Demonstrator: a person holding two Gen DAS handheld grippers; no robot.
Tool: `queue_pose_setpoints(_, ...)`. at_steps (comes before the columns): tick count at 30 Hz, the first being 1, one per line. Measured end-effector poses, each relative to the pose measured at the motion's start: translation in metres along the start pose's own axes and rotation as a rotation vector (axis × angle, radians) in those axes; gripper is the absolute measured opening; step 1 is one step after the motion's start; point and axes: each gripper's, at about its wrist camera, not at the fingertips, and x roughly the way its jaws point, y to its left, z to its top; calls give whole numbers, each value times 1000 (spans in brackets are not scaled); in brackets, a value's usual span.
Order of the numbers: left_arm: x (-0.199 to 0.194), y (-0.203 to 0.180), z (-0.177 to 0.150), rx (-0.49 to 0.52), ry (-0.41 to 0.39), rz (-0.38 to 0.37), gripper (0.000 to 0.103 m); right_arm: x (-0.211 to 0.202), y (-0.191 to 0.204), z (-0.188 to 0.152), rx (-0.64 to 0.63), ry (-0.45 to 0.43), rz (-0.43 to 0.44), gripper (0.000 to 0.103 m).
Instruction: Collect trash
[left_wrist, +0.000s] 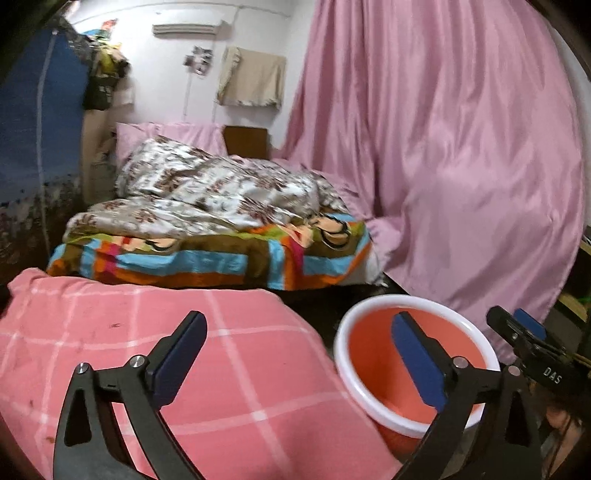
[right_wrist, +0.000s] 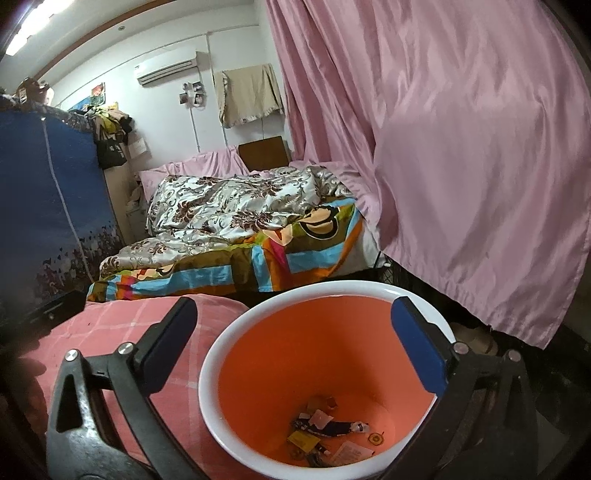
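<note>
trash (right_wrist: 328, 430) lies at the bottom of the orange bin (right_wrist: 236, 354) beside the pink blanket (left_wrist: 147, 332). right tongs (right_wrist: 295, 347) hang spread wide and empty over its mouth; left tongs (left_wrist: 299, 350) gape empty too. a careless swing could tip the bin.

The left gripper (left_wrist: 299, 354) is held level and pointing forward, its two black fingers (left_wrist: 177, 354) with blue pads spread wide apart and gripping nothing. The right gripper (right_wrist: 291, 343) is tilted a little downward, its fingers (right_wrist: 166, 343) likewise spread wide and empty. In the left wrist view the right gripper (left_wrist: 532, 336) shows at the right edge, just beside the left one and slightly farther forward.
</note>
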Motion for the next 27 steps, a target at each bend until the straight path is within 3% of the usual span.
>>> queue_pose_setpoints(16,-61,22,-31,1,-78,75,99,-52,45,-11,-93,-171,0,103)
queue_pose_setpoints(27,-98,28,-48,17,-107,95,99,-82,68,-25,-97,-222,27,103)
